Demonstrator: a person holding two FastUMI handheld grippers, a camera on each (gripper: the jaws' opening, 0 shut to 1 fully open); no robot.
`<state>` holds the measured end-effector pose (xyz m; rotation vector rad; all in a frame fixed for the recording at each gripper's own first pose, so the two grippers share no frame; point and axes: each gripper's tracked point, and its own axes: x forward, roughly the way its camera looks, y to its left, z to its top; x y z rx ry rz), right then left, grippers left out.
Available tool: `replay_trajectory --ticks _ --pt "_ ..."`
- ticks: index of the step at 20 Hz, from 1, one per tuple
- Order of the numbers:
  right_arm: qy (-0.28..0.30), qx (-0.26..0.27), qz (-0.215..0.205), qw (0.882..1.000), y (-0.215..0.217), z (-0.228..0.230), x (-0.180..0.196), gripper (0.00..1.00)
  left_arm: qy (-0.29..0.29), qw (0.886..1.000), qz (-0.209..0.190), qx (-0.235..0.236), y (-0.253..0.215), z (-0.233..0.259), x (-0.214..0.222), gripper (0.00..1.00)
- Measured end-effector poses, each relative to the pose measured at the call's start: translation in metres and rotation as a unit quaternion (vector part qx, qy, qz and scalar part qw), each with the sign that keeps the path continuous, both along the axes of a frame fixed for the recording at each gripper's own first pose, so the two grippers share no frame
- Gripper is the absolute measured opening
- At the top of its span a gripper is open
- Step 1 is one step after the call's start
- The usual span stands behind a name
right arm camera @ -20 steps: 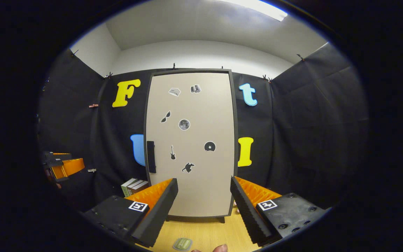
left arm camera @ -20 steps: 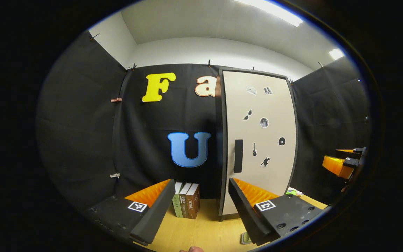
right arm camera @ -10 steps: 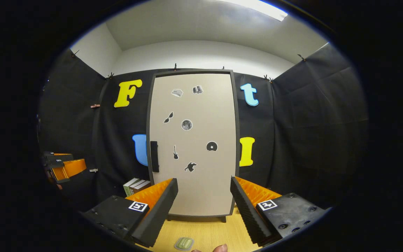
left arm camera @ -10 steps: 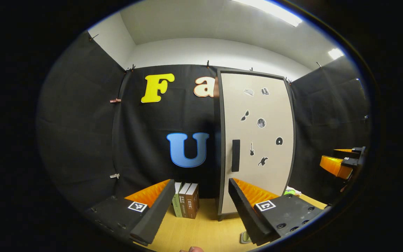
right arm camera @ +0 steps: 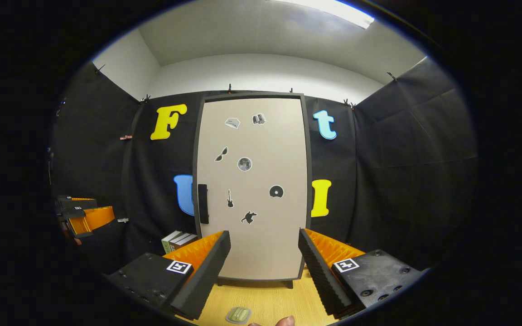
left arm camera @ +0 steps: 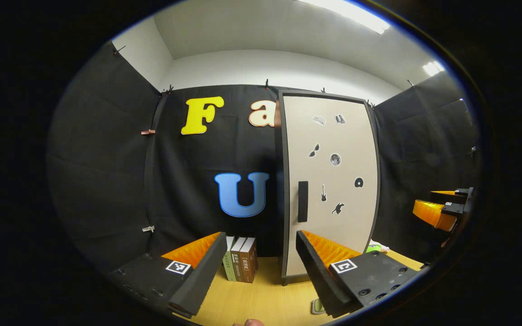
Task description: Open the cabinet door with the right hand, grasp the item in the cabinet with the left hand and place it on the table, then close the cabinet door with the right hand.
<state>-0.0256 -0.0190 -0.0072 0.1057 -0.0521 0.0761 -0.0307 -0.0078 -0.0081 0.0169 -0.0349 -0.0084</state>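
Right gripper view: cabinet door [right arm camera: 261, 213] shut.

Wooden table [left arm camera: 261, 299] carrying a shut cabinet [right arm camera: 254, 190] on short feet. Three upright books [left arm camera: 241, 265] just left of it. Small green pad [right arm camera: 238, 314] lying in front.

Bare table [right arm camera: 270, 301] is lying before the shut cabinet door [right arm camera: 261, 226]. Books [left arm camera: 241, 265] are standing left of it; a small green object [right arm camera: 238, 314] is lying in front.

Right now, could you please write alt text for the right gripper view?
A closed beige cabinet door with a dark handle on its left edge stands ahead of the open right gripper. Below lies a wooden table; books stand at left.
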Motion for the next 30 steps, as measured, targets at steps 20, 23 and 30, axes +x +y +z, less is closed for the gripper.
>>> replay_trajectory --ticks 20,23,30 --pt "-0.009 0.011 0.026 1.000 0.003 0.002 0.001 0.98 -0.001 1.000 0.019 -0.002 -0.010 0.002 -0.005 0.96" --pt "-0.012 0.016 0.030 0.999 -0.002 0.003 0.001 0.98 0.001 1.000 0.017 -0.001 -0.020 0.002 -0.007 0.96" --pt "-0.011 0.029 0.030 0.999 -0.018 0.000 0.001 0.99 0.011 1.000 0.008 0.001 -0.039 -0.002 -0.001 0.96"
